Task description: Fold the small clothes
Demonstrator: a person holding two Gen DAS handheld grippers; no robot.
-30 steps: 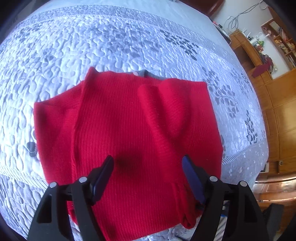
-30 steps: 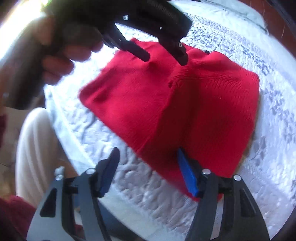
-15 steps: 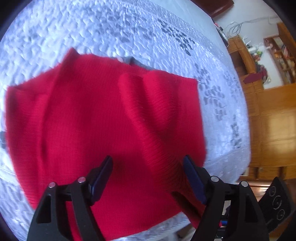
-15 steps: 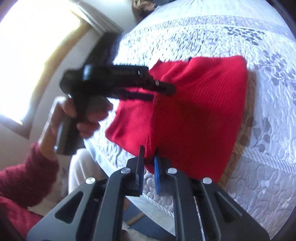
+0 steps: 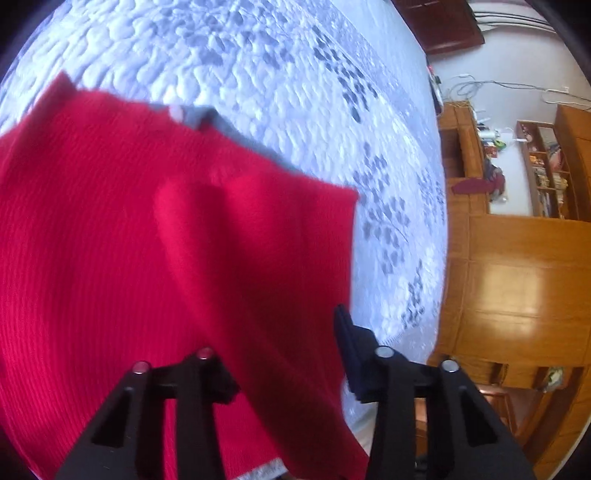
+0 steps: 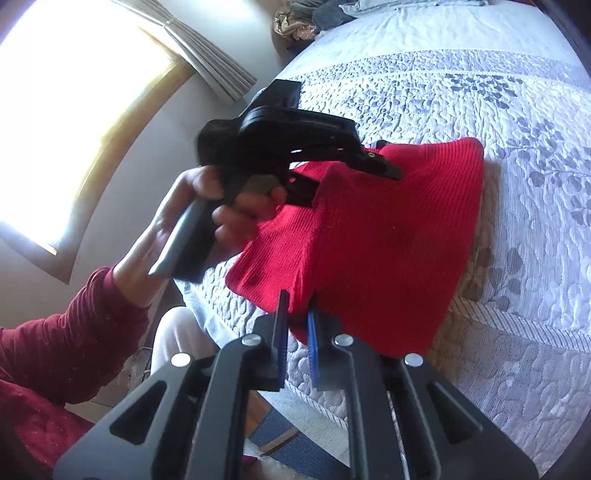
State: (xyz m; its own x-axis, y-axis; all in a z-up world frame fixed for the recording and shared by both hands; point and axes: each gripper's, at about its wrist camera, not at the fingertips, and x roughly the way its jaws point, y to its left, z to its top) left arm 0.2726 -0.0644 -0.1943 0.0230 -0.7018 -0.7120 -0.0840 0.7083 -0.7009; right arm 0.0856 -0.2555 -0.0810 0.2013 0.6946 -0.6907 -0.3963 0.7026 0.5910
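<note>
A red knit sweater (image 5: 147,258) lies partly folded on the quilted bedspread (image 5: 277,74), and it also shows in the right wrist view (image 6: 388,240). My left gripper (image 5: 284,347) is at its near right edge. Its jaws are closing, with the red fabric draped over one finger and the blue pad (image 5: 345,339) beside the cloth edge. In the right wrist view a hand holds the left gripper (image 6: 351,181), one finger above the knit and one below. My right gripper (image 6: 297,310) is shut on the sweater's near edge, which is lifted slightly.
Wooden cabinets and shelves (image 5: 517,258) stand beyond the bed's right side. A bright window with a curtain (image 6: 92,92) is on the left. Piled clothes (image 6: 314,14) sit at the far end of the bed. A red sleeve (image 6: 55,362) and a pale trouser leg (image 6: 173,339) are near the bed edge (image 6: 229,325).
My right gripper went from open to shut on the sweater's near edge and rose. My left gripper slid toward the sweater's right edge, rolled, and its jaws narrowed around the fabric.
</note>
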